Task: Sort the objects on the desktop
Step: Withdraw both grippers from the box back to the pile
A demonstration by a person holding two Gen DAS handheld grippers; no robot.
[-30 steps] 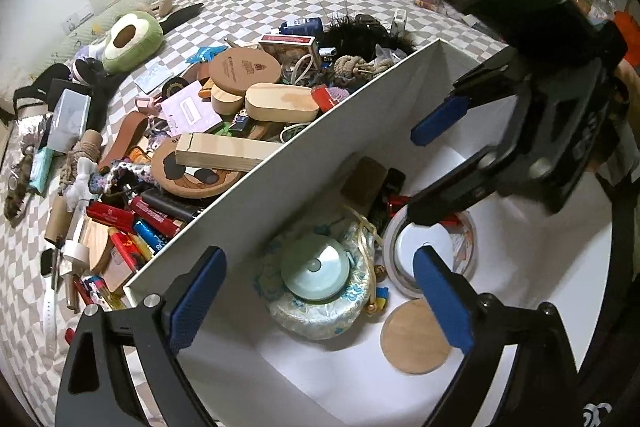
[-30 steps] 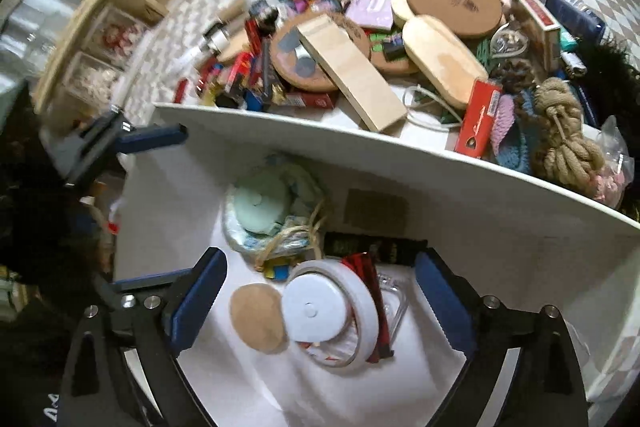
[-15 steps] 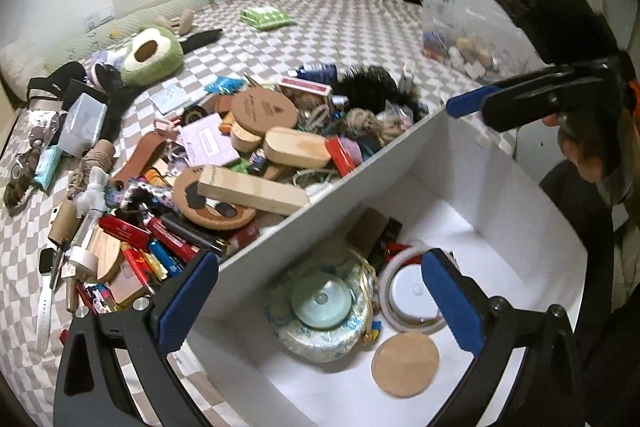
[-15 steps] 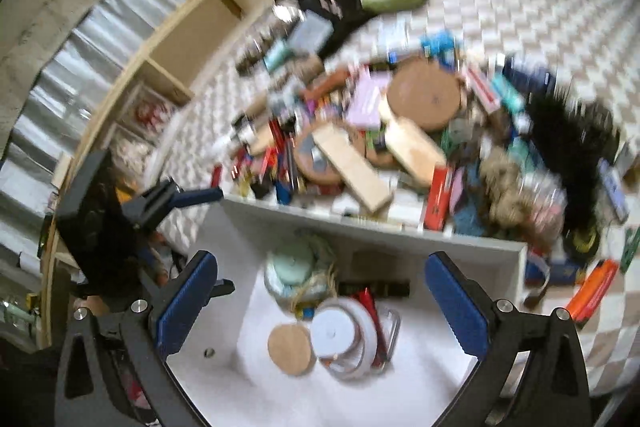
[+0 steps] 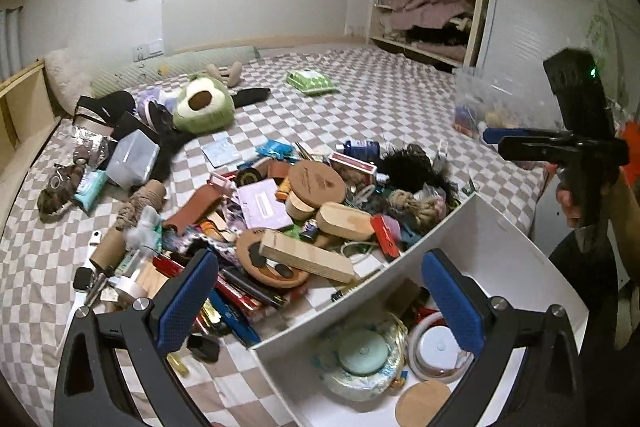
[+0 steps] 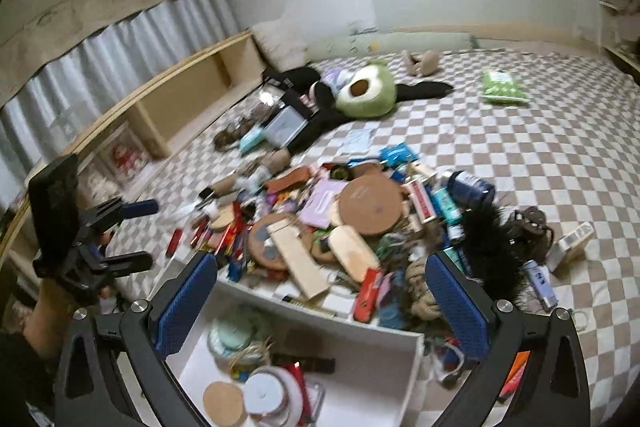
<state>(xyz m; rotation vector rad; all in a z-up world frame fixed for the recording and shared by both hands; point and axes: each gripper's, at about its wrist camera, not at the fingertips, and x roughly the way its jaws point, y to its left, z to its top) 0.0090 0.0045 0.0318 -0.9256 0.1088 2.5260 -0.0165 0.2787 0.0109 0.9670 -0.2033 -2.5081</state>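
A white box (image 5: 440, 227) stands at the near edge of a checkered bed and holds a tape roll (image 5: 436, 347), a cork disc (image 5: 422, 401) and a pale green round tin (image 5: 362, 351). It also shows in the right wrist view (image 6: 384, 359). Behind it lies a pile of loose objects: a wooden block (image 5: 306, 261), a round wooden lid (image 5: 316, 181), red boxes and rope. My left gripper (image 5: 320, 303) is open and empty, above the box's left corner. My right gripper (image 6: 322, 301) is open and empty, raised above the box's far wall.
An avocado plush (image 5: 202, 107), a black bag (image 5: 102, 109) and a clear plastic box (image 5: 132, 157) lie further back on the bed. A green packet (image 5: 312, 82) lies far right. A clear bin (image 5: 490, 111) stands at the right. A wooden shelf (image 6: 172, 95) runs along the left side.
Both grippers have risen and pulled back from inside the box. The views now take in the whole bed and the walls. Nothing was picked up.
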